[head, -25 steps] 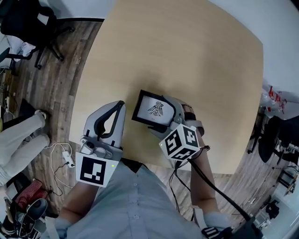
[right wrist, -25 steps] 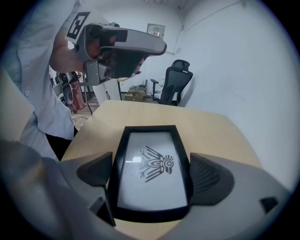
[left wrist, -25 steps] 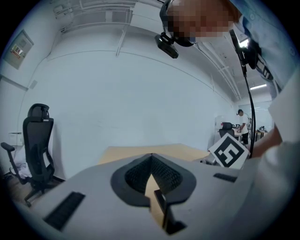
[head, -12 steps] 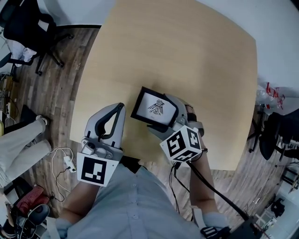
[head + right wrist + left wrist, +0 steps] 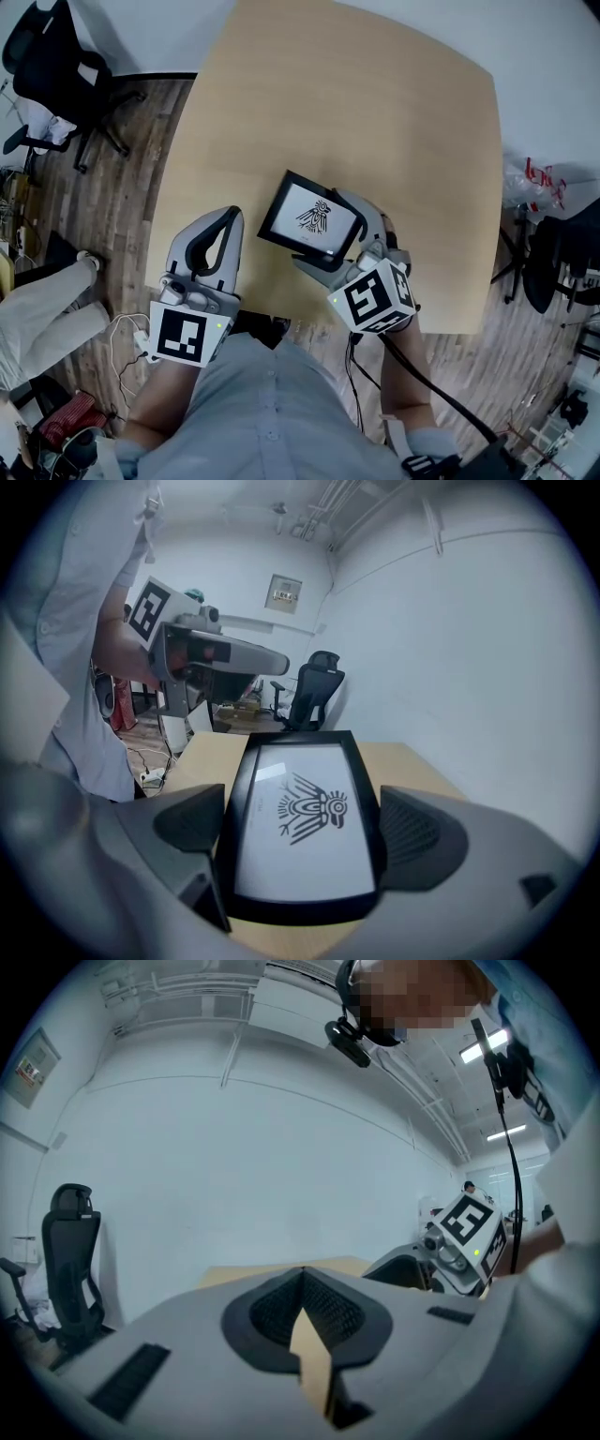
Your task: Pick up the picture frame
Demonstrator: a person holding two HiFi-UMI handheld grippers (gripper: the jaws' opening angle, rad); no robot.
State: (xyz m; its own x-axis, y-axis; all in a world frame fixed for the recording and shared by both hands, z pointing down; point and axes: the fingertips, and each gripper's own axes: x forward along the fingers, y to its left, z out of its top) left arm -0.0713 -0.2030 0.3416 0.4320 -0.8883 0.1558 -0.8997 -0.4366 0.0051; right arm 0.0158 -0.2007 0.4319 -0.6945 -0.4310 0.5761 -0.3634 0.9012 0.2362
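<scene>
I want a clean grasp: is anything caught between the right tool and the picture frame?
Nothing visible is. The right tool has its jaws pressed directly on opposite black edges of the picture frame, with nothing wedged between pad and frame. The left tool, shut and empty, sits apart on the frame's left.

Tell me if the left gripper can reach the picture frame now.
Probably yes. The left gripper sits just beside the picture frame, only table between them; the right gripper holds the frame's near end, leaving its left edge free. The shut left jaws must open first.
</scene>
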